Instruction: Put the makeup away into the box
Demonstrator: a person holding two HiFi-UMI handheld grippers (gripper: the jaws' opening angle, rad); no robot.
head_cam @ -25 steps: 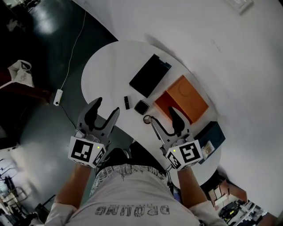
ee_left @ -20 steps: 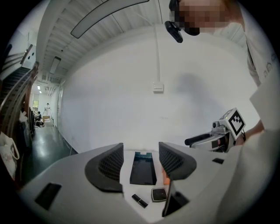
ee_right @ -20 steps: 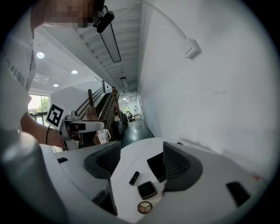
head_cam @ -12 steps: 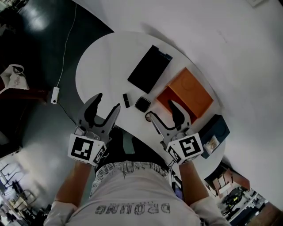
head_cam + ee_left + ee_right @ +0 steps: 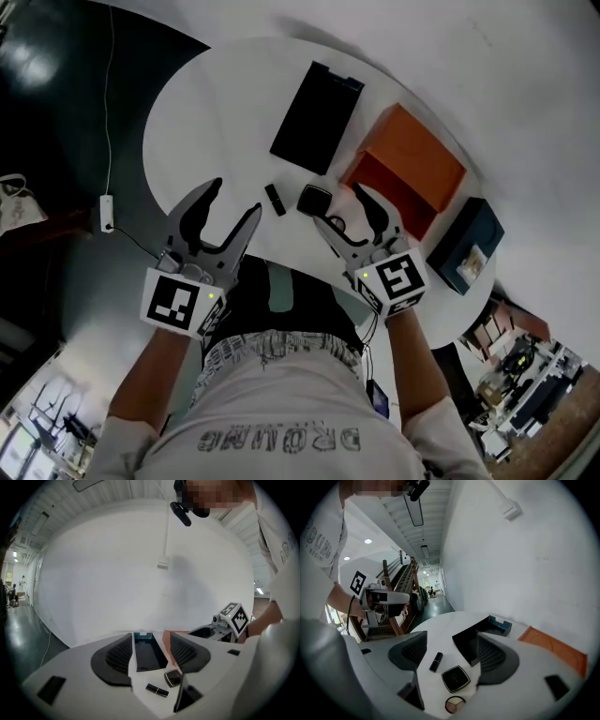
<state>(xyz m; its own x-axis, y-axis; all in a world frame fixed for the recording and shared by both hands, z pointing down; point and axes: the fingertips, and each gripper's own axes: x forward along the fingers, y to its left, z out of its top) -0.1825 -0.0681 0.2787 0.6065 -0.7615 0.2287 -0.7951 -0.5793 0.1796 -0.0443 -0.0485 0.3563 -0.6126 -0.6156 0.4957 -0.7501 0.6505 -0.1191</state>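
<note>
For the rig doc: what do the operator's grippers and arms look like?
Left gripper and right gripper match: grey bodies, two curved jaws, black and ribbed inside, each with a white cube bearing black square markers. Forearms bare; white short-sleeved T-shirt with grey lettering.

**One legible print, on the shirt**

The person's shirt (image 5: 281, 442) carries large outlined letters, seen upside down in the head view; they seem to read "DRO…NG", the middle unclear. The left tool (image 5: 234, 195) and right tool (image 5: 337, 200) each bear a square code marker (image 5: 174, 302), without letters.
</note>
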